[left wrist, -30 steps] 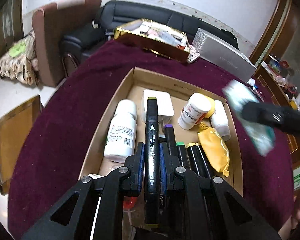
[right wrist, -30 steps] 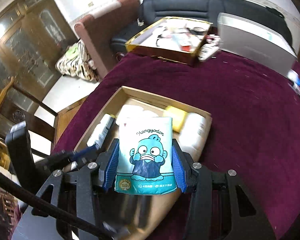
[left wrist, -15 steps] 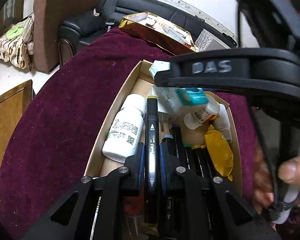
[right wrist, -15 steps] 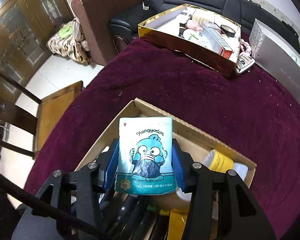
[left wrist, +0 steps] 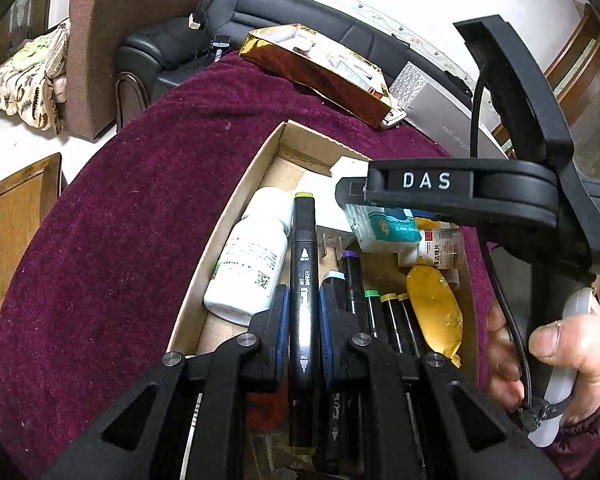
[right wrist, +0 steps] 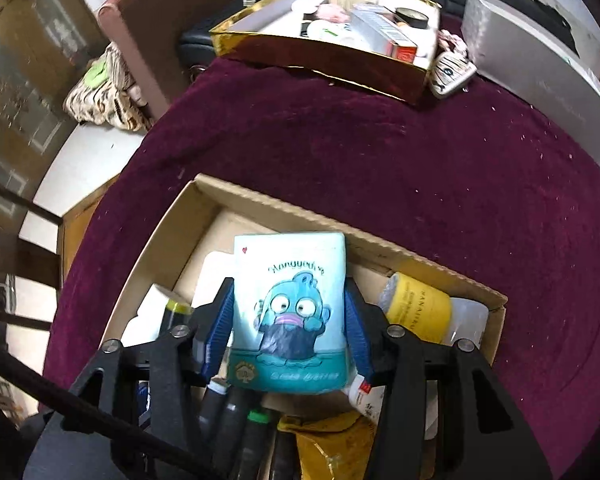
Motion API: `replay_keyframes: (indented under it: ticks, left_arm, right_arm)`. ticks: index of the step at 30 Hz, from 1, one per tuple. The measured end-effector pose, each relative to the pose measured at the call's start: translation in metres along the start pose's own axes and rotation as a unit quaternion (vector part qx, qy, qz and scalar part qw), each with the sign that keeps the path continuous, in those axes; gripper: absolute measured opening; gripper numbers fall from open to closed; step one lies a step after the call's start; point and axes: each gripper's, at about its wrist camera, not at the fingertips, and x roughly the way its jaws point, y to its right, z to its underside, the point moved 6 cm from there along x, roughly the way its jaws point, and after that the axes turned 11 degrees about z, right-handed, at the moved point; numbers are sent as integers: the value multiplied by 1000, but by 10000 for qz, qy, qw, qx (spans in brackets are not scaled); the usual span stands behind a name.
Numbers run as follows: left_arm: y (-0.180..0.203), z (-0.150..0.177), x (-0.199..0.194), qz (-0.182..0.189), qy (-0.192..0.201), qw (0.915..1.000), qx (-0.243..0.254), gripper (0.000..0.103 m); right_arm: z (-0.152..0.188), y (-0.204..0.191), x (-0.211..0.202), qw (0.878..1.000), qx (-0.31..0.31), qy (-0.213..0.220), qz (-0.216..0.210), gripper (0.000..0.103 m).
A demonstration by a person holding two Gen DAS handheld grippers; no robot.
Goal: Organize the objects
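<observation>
My left tongs (left wrist: pixel 303 312) are clamped on a black art marker (left wrist: pixel 303 276) that points toward 12 o'clock over the cardboard box (left wrist: pixel 236 216) on the desk (left wrist: pixel 132 216), with a white pill bottle (left wrist: pixel 252 264) lying just beside it at 9 o'clock and more markers (left wrist: pixel 384 312) and a yellow packet (left wrist: pixel 434 312) at 3 o'clock. My right tongs (right wrist: pixel 288 328) grip a blue cartoon tissue pack (right wrist: pixel 290 312) upright above the same box (right wrist: pixel 268 204). A gold tray (right wrist: pixel 320 52) sits at 12 o'clock.
</observation>
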Motion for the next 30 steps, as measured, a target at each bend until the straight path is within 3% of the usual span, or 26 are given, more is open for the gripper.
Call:
replay_keyframes:
  ticks: [6,9,11,12,15,17,21,24,27,30]
  left_arm:
    - [5,-2,-10,-160,307,9993,145,14]
    - [13,-4,-21,-309,580,9973,314,31]
    - [19,-3,-34,-489,876,9943,358,46]
    - [22,-4,-40,-568,1005,9924,425,47]
    - [36,-2,-67,-901,1533,9818,660,53]
    - [42,1,-82,-1127,1823,9740,736,64]
    - [63,12,-117,-1835,2472,9463,991,78]
    - [77,24,-137,-2163,2677,9314,1184,80]
    - [86,33,-148,-2385,2763,9238,1160,85]
    - [91,41,-156,-2266,2784,9272,1070,93]
  right_arm:
    - [1,7,-23,9983,336,287,-382,60]
    - [3,11,-48,9957,421,621,-538,60]
    - [10,17,-69,9934,422,936,-516,66]
    - [15,21,-80,9918,426,1098,-492,68]
    - [34,30,-106,9866,441,1519,-401,73]
    - [51,40,-120,9826,509,1760,-317,76]
    - [83,55,-133,9765,652,2047,-173,79]
    - [107,64,-134,9742,654,2158,-26,79]
    - [129,65,-133,9726,608,2241,108,79]
    - [148,66,-135,9703,604,2335,190,79]
